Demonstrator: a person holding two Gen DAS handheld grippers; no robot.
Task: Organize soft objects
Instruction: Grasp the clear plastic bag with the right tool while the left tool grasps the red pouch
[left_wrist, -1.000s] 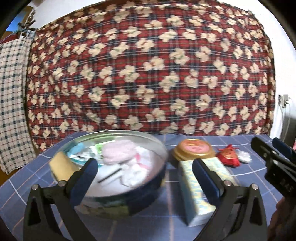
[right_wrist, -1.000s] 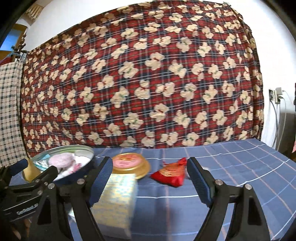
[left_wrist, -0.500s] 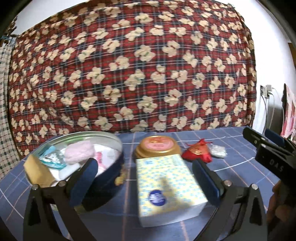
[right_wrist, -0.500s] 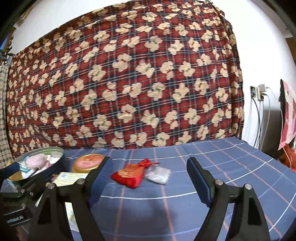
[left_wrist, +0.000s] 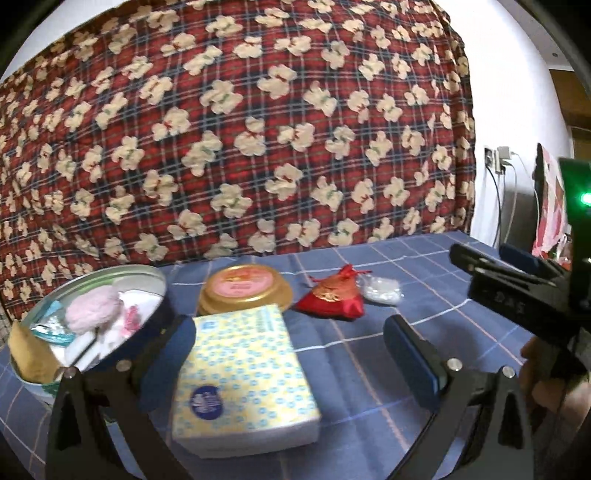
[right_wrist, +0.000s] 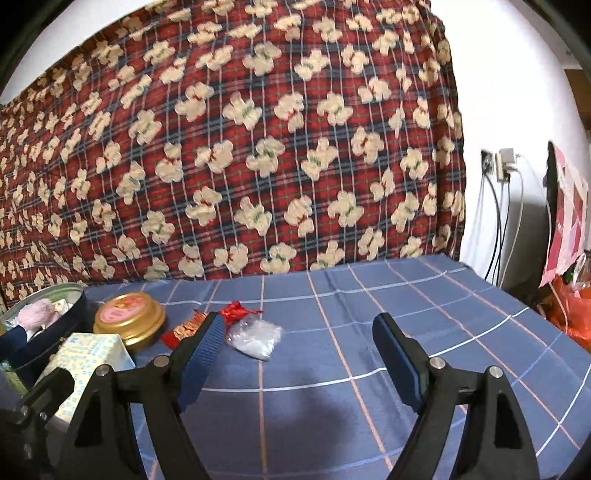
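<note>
**tin_lid_fan:** So where does this one stand? The round tin (left_wrist: 110, 295) at the left of the blue checked desk (right_wrist: 406, 302) already holds a pink fluffy thing (left_wrist: 95, 308) and some white bits. Still out on the cloth: the tissue pack (left_wrist: 243, 373), a red drawstring pouch (left_wrist: 332, 295) and a small clear bag (right_wrist: 255, 338) touching the pouch. The gold tin lid (left_wrist: 243, 286) sits just behind the tissues.

**softgoods_sam:** Both tools are empty. The left hand-held gripper (left_wrist: 288, 358) has its jaws spread wide, with the tissue pack sitting low between them but not pinched. The right hand-held gripper (right_wrist: 295, 354) is also wide apart over bare cloth, with the clear bag just off its left finger.

**tin_lid_fan:** How should the person go at it?

**softgoods_sam:** Probably the right one takes the clear bag or the pouch. Best to come in low, straddle the bulk, and close gently so it doesn't squirt out. They touch each other, so a sloppy pinch could drag both. The tissue pack is squashy, so it wants gripping across the short side.

**tin_lid_fan:** Any text readable?

**softgoods_sam:** Not really. There's a blue round logo on the tissues, gold characters on the pouch and a pink label on the lid, all too blurred. Some faint letters on the right gripper's body too, can't make them out.
</note>
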